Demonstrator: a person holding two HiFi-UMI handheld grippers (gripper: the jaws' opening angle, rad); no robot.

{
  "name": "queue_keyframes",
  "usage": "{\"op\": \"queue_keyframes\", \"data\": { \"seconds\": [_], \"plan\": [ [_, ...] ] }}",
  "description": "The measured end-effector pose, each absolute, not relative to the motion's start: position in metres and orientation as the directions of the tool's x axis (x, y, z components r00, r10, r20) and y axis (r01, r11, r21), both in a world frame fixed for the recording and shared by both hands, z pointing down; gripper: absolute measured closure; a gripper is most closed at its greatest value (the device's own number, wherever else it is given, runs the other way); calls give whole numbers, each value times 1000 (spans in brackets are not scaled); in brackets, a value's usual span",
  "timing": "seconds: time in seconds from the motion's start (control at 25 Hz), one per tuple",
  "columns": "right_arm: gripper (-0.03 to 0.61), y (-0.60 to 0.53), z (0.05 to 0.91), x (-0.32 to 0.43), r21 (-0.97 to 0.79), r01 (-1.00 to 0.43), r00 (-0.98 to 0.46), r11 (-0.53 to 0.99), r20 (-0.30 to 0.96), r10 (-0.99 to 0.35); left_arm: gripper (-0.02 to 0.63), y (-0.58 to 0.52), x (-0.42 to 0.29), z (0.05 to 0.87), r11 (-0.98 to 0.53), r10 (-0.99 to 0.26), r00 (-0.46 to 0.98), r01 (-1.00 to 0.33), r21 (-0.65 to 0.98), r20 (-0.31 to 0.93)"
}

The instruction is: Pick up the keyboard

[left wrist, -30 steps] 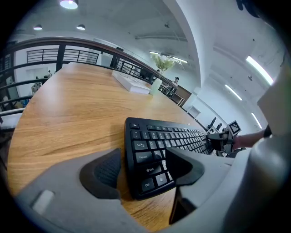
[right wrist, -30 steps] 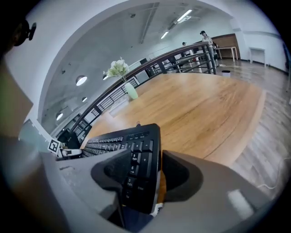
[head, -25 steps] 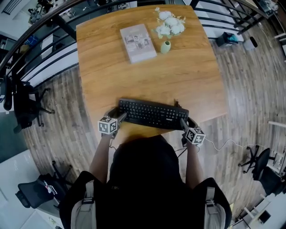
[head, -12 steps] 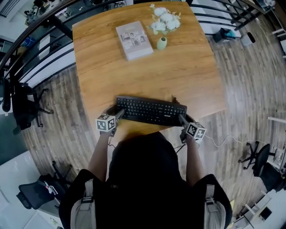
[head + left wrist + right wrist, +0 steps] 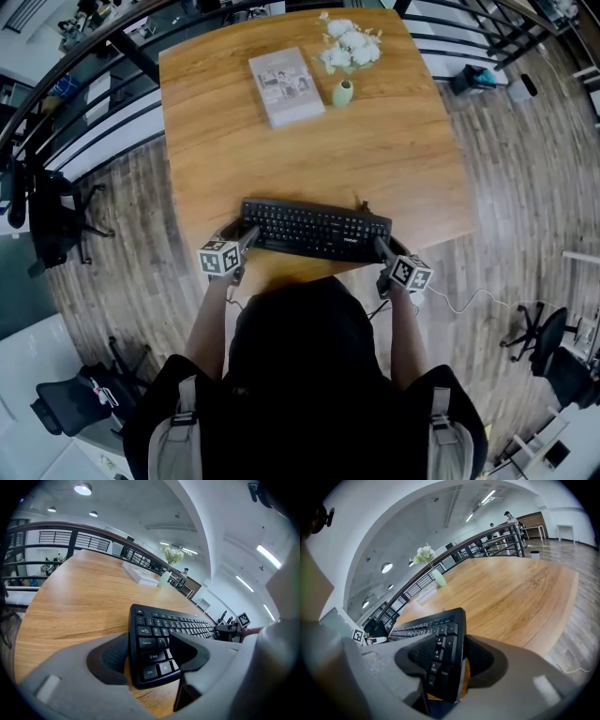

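**Keyboard** (image 5: 317, 231): black, full-size, with white legends printed on the keys and a number pad at its right end. It was laid keys-up and lengthwise across the near part of the wooden worktop (image 5: 309, 150). It was set just beside the near edge, right end slightly closer.

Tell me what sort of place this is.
Probably an open-plan office or workspace. A keyboard lies on a wooden table, office chairs stand on the plank floor, and a black railing runs behind the table.
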State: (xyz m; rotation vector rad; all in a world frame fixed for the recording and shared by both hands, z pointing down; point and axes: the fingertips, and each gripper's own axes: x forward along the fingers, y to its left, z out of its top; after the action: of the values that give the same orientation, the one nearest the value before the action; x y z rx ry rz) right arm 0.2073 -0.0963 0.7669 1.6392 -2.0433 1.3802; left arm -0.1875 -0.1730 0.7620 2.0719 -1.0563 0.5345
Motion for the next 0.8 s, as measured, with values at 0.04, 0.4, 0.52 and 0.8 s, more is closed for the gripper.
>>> {"op": "queue_keyframes", "data": {
  "seconds": [0.04,0.4,0.52,0.8],
  "plan": [
    [385,-99,764,206,-540,-841,-379,-29,627,-681,337,-174,-189,759,-387,-522,572,-820,422,632],
    [385,-113,727,201,-532,-846,-394,43,567,-723,337,-171,-198,722,-368,-598,569,-820,438,564],
    [385,-112,719,199,-537,-841,-405,65,546,-733,337,-167,-202,708,-368,-620,562,-824,430,547],
    [385,-110,692,191,-539,-835,-416,110,487,-768,338,-156,-211,677,-368,-686,547,-830,420,480]
  ]
}}
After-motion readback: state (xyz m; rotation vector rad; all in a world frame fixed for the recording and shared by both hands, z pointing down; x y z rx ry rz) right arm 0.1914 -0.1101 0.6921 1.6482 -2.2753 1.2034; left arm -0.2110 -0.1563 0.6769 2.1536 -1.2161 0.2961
